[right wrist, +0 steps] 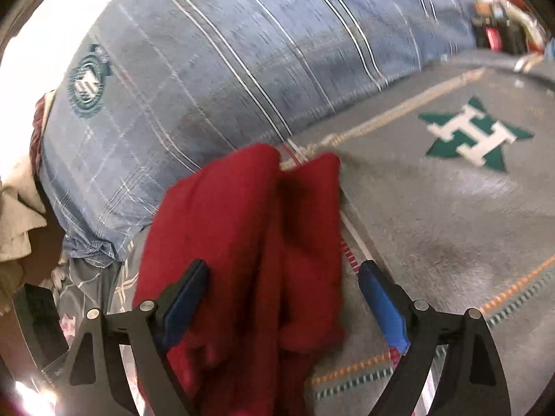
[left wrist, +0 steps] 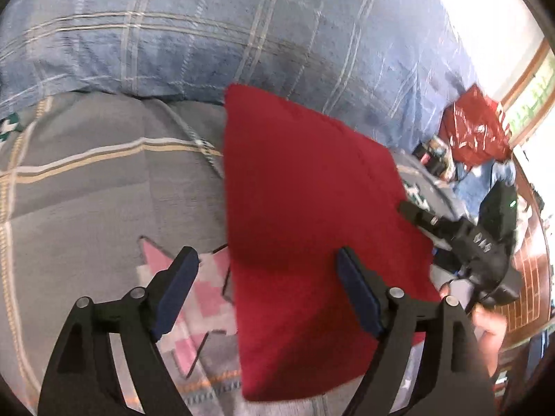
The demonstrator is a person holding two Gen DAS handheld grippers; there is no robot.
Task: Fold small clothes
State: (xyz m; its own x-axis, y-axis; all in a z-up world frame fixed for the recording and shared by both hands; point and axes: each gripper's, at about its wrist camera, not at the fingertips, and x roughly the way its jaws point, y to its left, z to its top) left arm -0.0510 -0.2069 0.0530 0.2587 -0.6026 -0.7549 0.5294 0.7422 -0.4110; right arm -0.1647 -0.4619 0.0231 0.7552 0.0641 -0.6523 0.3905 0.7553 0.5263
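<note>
Red cloth: so the red cloth (left wrist: 312, 228) is the one small garment I've got in front of me, plain deep red, kinda fuzzy like fleece, no print or seams I can pick out. From the left wrist cam it reads as one flat, smooth panel with straight edges and a sharp corner at the far end. From the right wrist cam the same cloth (right wrist: 249, 249) looks bunched, two thick lobes with a dark crease running down between them.

Where it sits: on the grey blanket (left wrist: 104, 208), just ahead of both tools. For the left one it fills the right half of the gap between the fingers and runs forward from there. For the right one it lies in the left and middle of the gap and passes under the tool toward me.

Left gripper: left gripper (left wrist: 267, 291) is spread wide, blue pads well apart, nothing pinched. Can't tell if the right pad touches the fabric.

Right gripper: right gripper (right wrist: 282, 294) is also wide, clamping nothing. In the left cam I see it (left wrist: 407, 209) at the cloth's right edge.

Bedding: grey blanket (right wrist: 433, 225) has a green star (right wrist: 475, 138) ahead-right of the right tool, and a pink star (left wrist: 194, 298) under the left tool's left finger. Blue plaid pillow (left wrist: 225, 34) lies beyond the cloth.

Other stuff: shiny red bag (left wrist: 478, 128) far ahead-right, blurry.
</note>
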